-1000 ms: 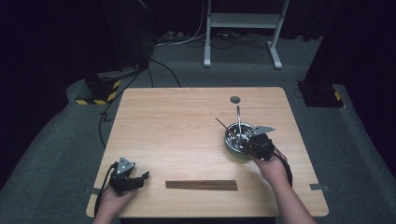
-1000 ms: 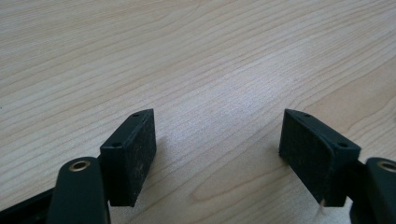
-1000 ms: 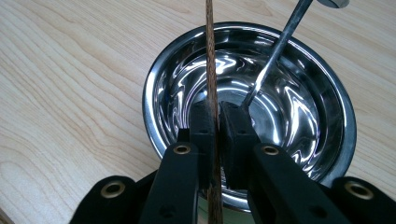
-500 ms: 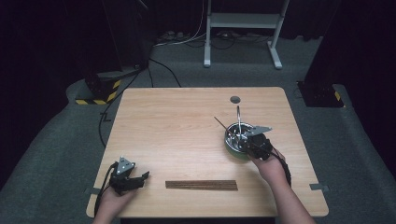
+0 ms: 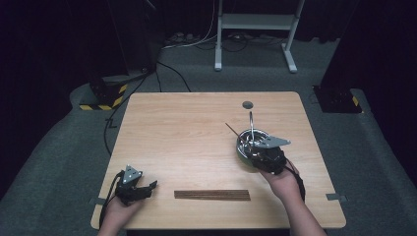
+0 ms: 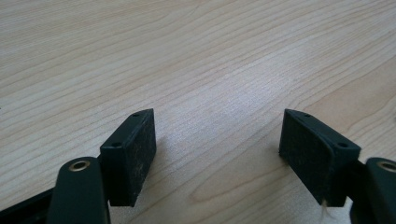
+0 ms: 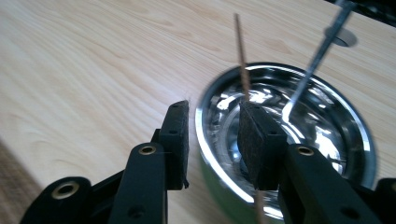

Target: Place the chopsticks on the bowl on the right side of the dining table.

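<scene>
1. Right gripper (image 7: 212, 133), jaws narrowly parted over the near rim of the shiny round steel bowl (image 7: 327, 140) at the table's right; one thin brown wooden stick (image 7: 243, 65) lies against the right pad, apparently not clamped.
2. The stick looks light, stiff and easily snapped; a hold near mid-length seems safest. The bowl looks slick and may slide.
3. Left gripper (image 6: 217, 144), jaws wide and empty, rests at the near left.
4. High view adds the row of dark sticks (image 5: 212, 194) at the near edge; right gripper view adds the metal utensil handle (image 7: 317, 56) leaning in the bowl.
</scene>
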`<control>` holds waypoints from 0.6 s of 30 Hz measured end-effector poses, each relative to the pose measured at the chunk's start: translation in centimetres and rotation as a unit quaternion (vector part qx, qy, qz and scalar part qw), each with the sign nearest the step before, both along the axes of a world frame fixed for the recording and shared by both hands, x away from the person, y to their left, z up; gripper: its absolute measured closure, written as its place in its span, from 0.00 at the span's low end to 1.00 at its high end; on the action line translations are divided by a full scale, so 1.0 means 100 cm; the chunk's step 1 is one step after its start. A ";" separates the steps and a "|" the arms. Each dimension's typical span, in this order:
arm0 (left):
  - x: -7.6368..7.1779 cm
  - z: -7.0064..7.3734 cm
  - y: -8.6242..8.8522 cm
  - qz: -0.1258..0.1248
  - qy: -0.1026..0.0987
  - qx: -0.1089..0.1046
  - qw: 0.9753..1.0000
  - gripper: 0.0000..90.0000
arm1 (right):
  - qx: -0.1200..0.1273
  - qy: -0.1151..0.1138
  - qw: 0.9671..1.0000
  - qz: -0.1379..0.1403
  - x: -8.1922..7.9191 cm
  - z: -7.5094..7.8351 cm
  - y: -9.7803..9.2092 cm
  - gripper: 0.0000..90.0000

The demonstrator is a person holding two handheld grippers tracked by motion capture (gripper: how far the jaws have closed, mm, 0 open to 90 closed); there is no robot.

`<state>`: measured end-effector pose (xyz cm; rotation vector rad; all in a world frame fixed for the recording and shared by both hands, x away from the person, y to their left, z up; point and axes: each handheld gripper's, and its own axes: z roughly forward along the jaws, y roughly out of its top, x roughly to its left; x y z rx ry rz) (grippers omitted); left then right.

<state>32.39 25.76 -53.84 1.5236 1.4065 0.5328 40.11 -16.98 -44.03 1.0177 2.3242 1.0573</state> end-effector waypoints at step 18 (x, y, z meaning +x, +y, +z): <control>0.000 0.000 0.000 -0.002 0.002 0.004 1.000 0.30 | 0.040 0.027 0.998 0.038 -0.058 -0.066 0.022 0.70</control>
